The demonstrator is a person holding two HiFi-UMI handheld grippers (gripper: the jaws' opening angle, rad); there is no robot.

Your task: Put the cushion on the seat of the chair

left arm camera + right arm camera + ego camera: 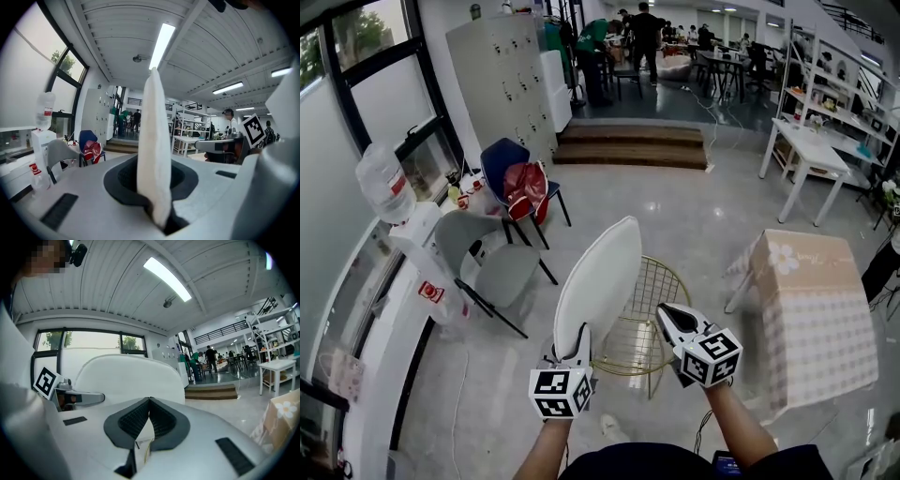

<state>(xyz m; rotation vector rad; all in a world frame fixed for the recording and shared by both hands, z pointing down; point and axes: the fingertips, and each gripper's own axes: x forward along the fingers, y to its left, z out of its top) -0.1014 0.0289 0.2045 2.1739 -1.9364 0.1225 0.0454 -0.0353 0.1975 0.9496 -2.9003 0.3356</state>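
The white cushion (602, 278) stands on edge, its lower edge clamped in my left gripper (580, 341). In the left gripper view the cushion (153, 140) rises as a thin white slab straight out of the shut pads of the left gripper (156, 187). The gold wire chair (656, 286) with its round bare seat sits just behind and under the cushion. To the right of the cushion, over the chair's front edge, my right gripper (667, 313) has its jaws together and holds nothing. In the right gripper view the right gripper (149, 401) faces the broad side of the cushion (129, 378).
A table with a checked cloth (814, 302) stands close on the right. Grey chairs (492, 262), a blue chair with a red bag (520, 183) and a water dispenser (394, 192) line the window wall on the left. Wooden steps (633, 145) and a white table (811, 150) lie farther off.
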